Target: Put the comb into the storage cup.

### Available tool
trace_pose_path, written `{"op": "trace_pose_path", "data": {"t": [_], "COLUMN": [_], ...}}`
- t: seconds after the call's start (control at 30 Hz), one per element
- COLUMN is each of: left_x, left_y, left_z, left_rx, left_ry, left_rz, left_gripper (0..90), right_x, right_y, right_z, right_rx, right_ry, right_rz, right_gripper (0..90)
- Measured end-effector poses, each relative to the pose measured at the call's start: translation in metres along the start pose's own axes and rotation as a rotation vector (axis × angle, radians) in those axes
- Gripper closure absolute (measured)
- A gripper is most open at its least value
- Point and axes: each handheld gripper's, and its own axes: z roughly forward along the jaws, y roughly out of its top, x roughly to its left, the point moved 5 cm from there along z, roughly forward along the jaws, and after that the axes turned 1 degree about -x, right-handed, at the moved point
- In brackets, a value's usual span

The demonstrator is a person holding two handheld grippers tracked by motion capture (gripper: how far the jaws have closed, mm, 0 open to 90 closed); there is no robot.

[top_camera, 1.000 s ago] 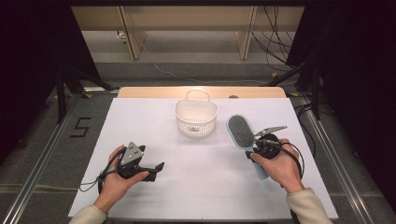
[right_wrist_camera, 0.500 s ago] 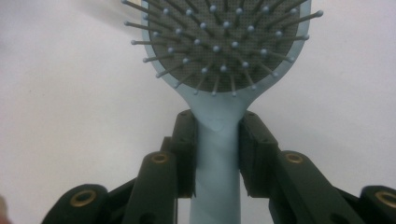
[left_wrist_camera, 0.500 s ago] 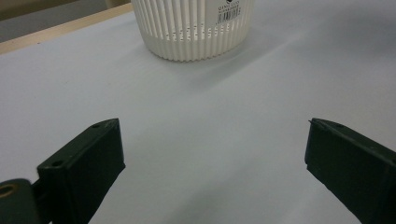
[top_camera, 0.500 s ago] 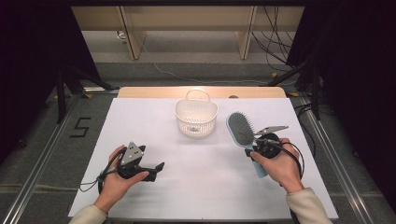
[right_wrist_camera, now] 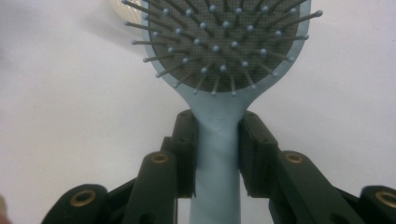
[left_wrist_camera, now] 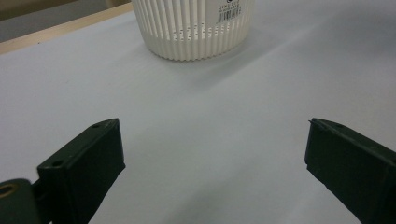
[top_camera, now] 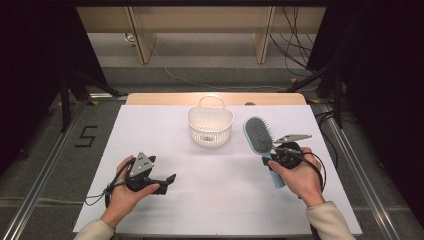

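Left hand-held gripper sits low at about 7 o'clock on the white surface, gripped by the person's left hand, grey three-cornered plate on top, cable trailing off toward the near-left edge. Its jaws stand wide apart with bare surface between them; in the left gripper view the two black jaws frame an open stretch of white, nothing touching either one. White slatted basket stands upright at roughly 12 o'clock, near the far edge, handle arched over its far rim; in the left gripper view it lies straight ahead of the open jaws, well apart from them, with a barcode label on its wall. Just right of the basket, at about 2 o'clock, the light blue hairbrush lies with its oval head toward the far side and bristles facing up, the head near the basket but not touching it. Right hand-held gripper at about 4 o'clock, held by the person's right hand, is clamped on the hairbrush handle just below the head; the right gripper view shows both black pads pressed against the sides of the blue neck. The handle end sticks out toward the near side past the hand.
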Motion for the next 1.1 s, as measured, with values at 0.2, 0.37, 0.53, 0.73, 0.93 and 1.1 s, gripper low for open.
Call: {"op": "trace_pose_path", "data": {"t": [0.2, 0.37, 0.53, 0.73, 0.93, 1.1], "left_x": [0.0, 0.0, 0.0, 0.0, 0.0, 0.0], "left_y": [0.0, 0.0, 0.0, 0.0, 0.0, 0.0], "left_z": [0.0, 0.0, 0.0, 0.0, 0.0, 0.0], "left_rx": [0.0, 0.001, 0.001, -0.002, 0.0, 0.001], "left_ry": [0.001, 0.001, 0.002, 0.003, 0.002, 0.002], "left_rz": [0.001, 0.001, 0.001, 0.001, 0.0, 0.001], "left_gripper": [4.0, 4.0, 4.0, 4.0, 4.0, 4.0], "right_x": [0.0, 0.0, 0.0, -0.001, -0.002, -0.002], "right_y": [0.002, 0.003, 0.005, 0.007, 0.009, 0.01], "right_z": [-0.002, -0.003, -0.004, -0.005, -0.007, -0.007], "right_rx": [-0.022, -0.042, -0.068, -0.101, -0.124, -0.143], "right_ry": [-0.003, -0.004, -0.008, -0.006, -0.009, -0.014], "right_rz": [0.006, 0.011, 0.019, 0.018, 0.022, 0.015], "right_gripper": [70.5, 70.5, 70.5, 70.5, 70.5, 70.5]}}
